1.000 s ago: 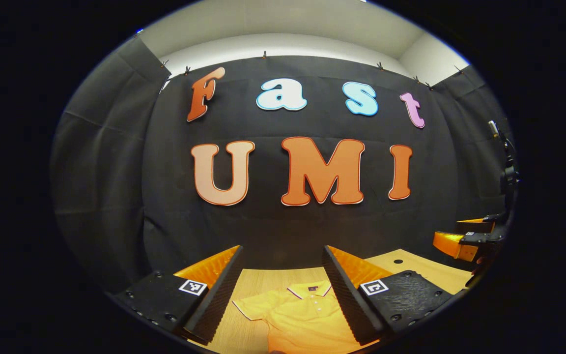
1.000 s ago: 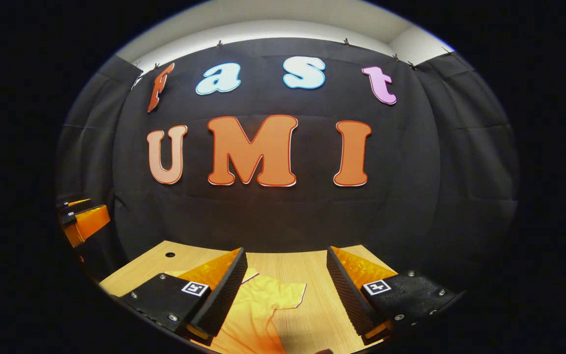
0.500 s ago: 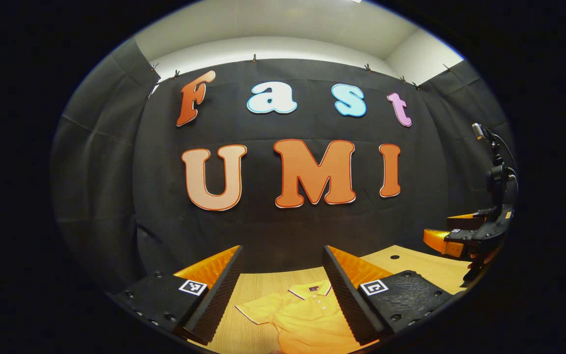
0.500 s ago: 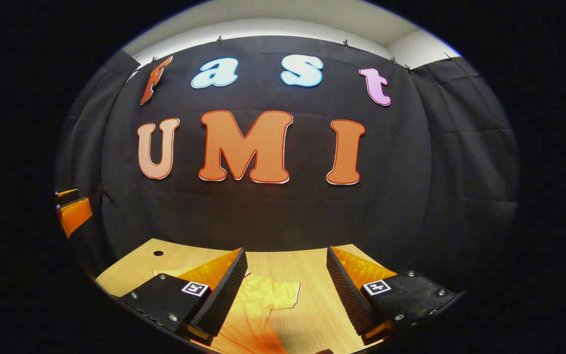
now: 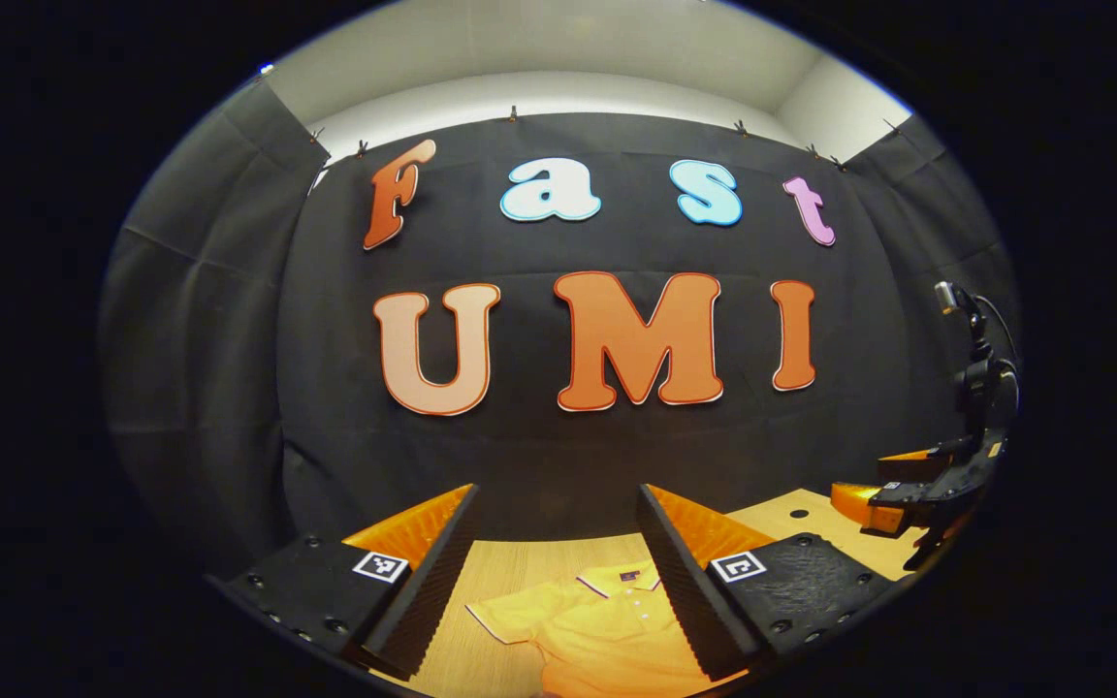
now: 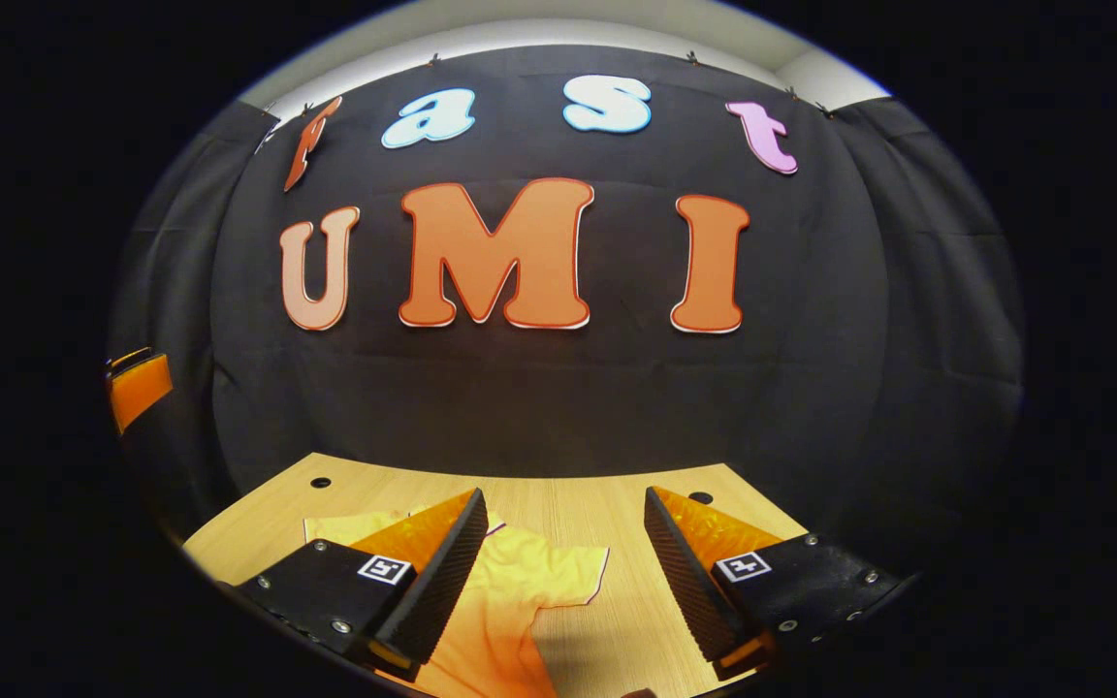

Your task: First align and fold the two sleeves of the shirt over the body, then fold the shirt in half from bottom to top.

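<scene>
A yellow polo shirt (image 5: 597, 625) lies flat on the wooden table (image 5: 510, 567), collar toward the far wall. In the left gripper view one sleeve (image 5: 510, 611) spreads out to the left, and my left gripper (image 5: 554, 572) hovers open above the shirt with nothing between its fingers. In the right gripper view the other sleeve (image 6: 558, 577) spreads to the right on the table (image 6: 607, 504). My right gripper (image 6: 563, 572) hangs open over that sleeve, holding nothing. The right gripper (image 5: 908, 490) also appears far right in the left gripper view, and the left gripper (image 6: 137, 386) at the left edge of the right gripper view.
The black cloth wall stands close behind the table's far edge. Small round holes (image 6: 320, 482) (image 6: 700, 497) sit near the table's back corners. Bare wood (image 6: 636, 620) lies to the right of the shirt.
The right gripper view has tilted downward, showing more table and the shirt's sleeve. The left gripper view has shifted slightly; the right gripper sits lower in it. Both stay open.
</scene>
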A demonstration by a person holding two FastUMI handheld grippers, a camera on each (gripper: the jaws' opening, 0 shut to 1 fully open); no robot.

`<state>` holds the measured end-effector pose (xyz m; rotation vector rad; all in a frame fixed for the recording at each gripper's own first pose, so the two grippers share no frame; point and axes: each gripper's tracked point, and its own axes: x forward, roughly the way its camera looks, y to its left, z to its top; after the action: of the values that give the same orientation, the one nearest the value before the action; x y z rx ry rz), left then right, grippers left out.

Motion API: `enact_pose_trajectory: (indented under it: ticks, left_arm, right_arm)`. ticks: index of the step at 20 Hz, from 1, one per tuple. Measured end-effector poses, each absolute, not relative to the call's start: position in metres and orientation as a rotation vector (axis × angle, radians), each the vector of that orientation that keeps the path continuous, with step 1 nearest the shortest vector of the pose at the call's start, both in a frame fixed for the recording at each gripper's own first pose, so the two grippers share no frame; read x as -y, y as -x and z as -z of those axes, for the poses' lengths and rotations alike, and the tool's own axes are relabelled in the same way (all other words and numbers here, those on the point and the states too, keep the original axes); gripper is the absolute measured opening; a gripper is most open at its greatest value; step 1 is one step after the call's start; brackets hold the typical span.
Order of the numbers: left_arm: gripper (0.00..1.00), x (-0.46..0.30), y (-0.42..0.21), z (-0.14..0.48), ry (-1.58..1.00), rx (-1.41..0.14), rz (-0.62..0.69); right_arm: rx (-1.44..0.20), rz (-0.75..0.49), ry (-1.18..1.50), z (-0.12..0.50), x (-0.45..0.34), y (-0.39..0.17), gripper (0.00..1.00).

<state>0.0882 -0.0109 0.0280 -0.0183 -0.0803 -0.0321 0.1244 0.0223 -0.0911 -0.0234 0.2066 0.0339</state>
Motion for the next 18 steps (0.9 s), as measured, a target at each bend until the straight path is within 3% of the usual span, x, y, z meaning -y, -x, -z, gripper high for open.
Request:
enact_pose_trajectory:
  ticks: [6, 18]
  left_arm:
    - [0.97, 0.017, -0.093, -0.023, 0.001, 0.049, -0.020]
    - [0.97, 0.010, -0.079, 0.023, -0.037, -0.117, -0.183]
  right_arm:
    - [-0.312, -0.040, 0.036, 0.134, 0.000, -0.164, 0.98]
    - [-0.796, -0.057, 0.009, 0.264, 0.026, -0.232, 0.96]
